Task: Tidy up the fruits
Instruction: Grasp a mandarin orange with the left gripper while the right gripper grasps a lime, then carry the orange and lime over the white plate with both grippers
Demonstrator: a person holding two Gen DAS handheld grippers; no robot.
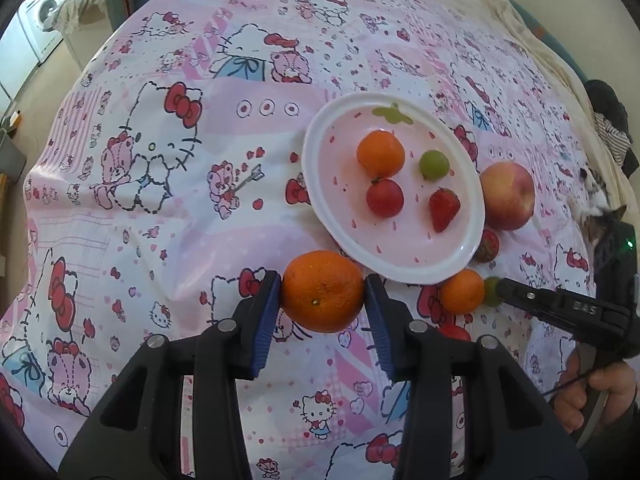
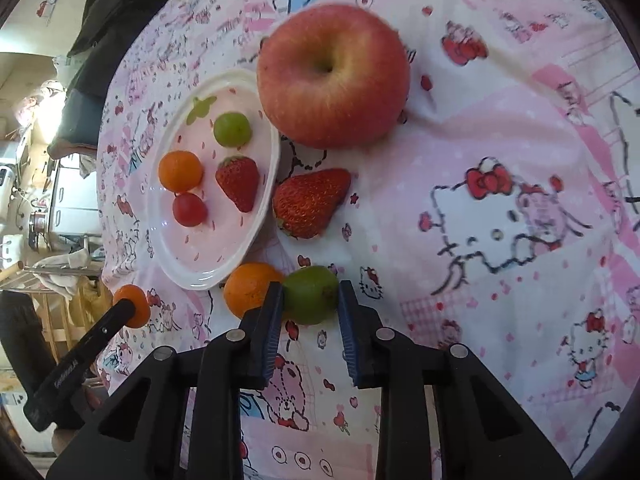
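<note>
Fruits on plate: a small orange [image 1: 380,153], green grape [image 1: 434,165], red grape [image 1: 384,197] and strawberry [image 1: 444,209] are lying on the pink-and-white plate [image 1: 316,168].
Large orange [image 1: 322,291]: the left gripper [image 1: 322,300] is pinching it between both blue pads, just near of the plate's rim.
Green fruit [image 2: 311,295]: it is sitting between the right gripper [image 2: 310,312] pads; the left pad is touching it, while contact at the right pad is hard to make out.
Loose orange [image 2: 250,294]: it is lying beside the green fruit, partly hidden by the left finger.
Apple [image 2: 334,76]: it is sitting right of the plate on the patterned cloth [image 2: 500,128].
Loose strawberry [image 2: 310,203]: it is lying near of the apple; in the left view the plate is hiding most of it.
Red fruit [image 1: 456,332]: it is peeking from behind the left gripper's right finger, mostly hidden.
</note>
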